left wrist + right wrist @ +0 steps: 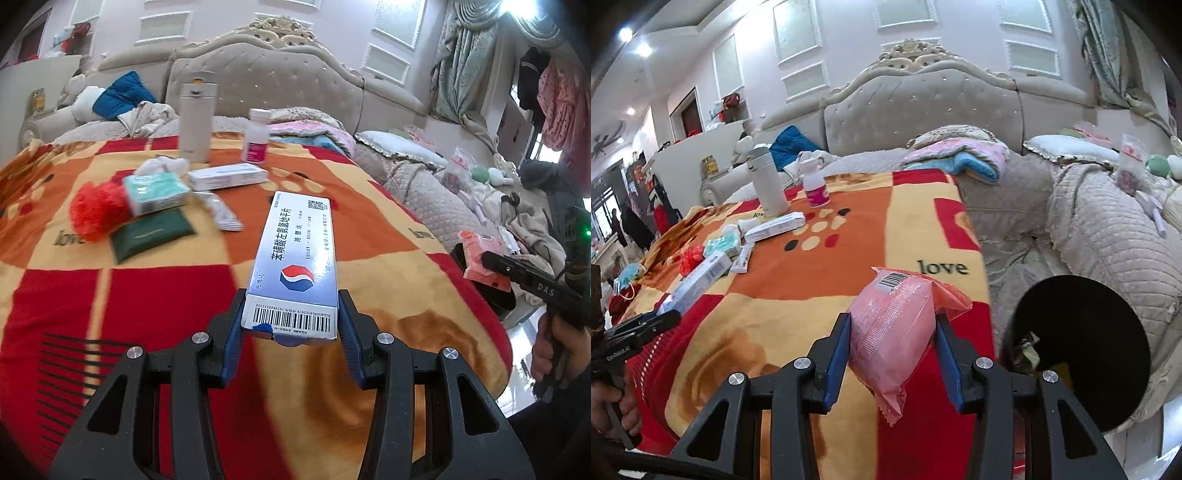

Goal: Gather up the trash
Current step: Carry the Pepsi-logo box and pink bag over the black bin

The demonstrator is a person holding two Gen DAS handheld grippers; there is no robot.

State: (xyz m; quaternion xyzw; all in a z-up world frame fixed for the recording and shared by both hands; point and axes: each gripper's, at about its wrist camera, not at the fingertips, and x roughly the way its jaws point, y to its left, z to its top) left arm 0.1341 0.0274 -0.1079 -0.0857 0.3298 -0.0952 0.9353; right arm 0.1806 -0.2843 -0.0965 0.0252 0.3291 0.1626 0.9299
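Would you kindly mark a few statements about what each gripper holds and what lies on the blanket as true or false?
1. The left gripper holds a blue and white medicine box between its pads. True.
2. The right gripper is empty. False: a pink sealed packet sits between its pads.
3. A white flask stands upright on the patterned blanket. True.
4. The small bottle with the pink label lies on its side. False: it stands upright, beside the flask.
5. A black bin shows to the right of the right gripper, off the blanket's edge. True.
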